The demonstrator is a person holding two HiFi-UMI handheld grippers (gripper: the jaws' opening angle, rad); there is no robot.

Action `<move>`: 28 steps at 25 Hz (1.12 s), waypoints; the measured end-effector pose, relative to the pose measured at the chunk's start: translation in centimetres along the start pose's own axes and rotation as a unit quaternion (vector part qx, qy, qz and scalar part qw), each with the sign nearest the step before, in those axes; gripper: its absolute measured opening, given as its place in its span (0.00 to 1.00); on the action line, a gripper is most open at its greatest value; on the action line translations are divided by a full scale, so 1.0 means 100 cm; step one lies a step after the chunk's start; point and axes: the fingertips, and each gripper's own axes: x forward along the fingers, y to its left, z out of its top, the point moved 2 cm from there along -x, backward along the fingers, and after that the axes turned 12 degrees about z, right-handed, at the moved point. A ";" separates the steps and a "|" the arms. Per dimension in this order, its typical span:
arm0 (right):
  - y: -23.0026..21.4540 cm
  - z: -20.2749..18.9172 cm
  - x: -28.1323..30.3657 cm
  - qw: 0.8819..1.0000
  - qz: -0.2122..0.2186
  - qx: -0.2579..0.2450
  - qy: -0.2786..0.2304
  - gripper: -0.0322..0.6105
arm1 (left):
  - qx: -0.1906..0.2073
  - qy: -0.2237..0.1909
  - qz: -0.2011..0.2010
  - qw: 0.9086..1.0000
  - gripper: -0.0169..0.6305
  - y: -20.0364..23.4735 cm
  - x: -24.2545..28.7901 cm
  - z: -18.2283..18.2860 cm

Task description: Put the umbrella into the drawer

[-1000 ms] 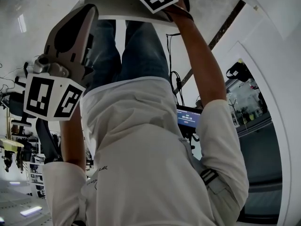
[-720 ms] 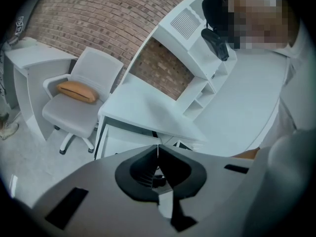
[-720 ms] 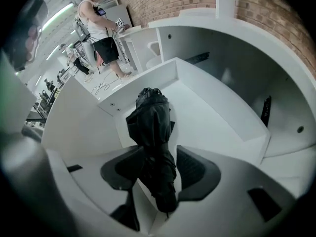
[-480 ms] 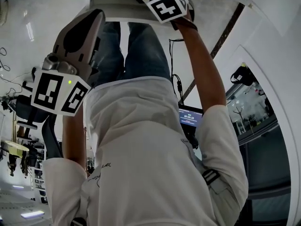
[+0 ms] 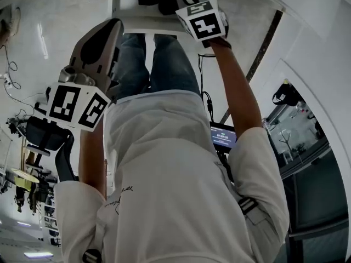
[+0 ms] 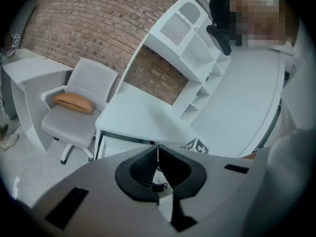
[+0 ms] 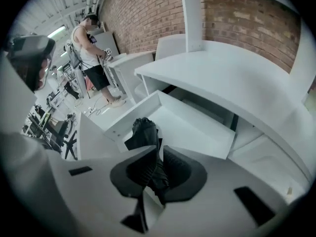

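Our right tool (image 7: 159,153) has just been closing and now clamps the black folded fabric umbrella (image 7: 143,132), which is held above a front corner of the open white drawer (image 7: 195,127) under the white counter (image 7: 237,83). We should lay it lengthwise on the bare drawer floor, clear of the drawer walls and the counter's overhanging edge. Our left tool (image 6: 158,150), jaws together and empty, hangs aside.

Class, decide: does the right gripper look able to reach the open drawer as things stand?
Probably yes. The right gripper, whose jaws have just been closing, grips the umbrella. The drawer lies open just ahead of its jaws, and nothing shows between them.
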 end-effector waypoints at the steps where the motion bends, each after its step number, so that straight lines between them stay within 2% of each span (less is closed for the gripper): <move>1: 0.002 0.003 -0.006 1.000 0.000 0.003 -0.009 0.13 | 0.001 -0.001 -0.001 1.000 0.05 -0.002 -0.001 0.001; 15: 0.020 0.020 -0.065 0.997 -0.020 0.013 -0.074 0.10 | 0.029 -0.021 -0.017 0.999 0.05 -0.026 -0.012 0.011; 28: 0.047 0.039 -0.123 0.990 -0.024 0.025 -0.138 0.09 | 0.045 -0.047 -0.031 0.997 0.05 -0.043 -0.032 0.037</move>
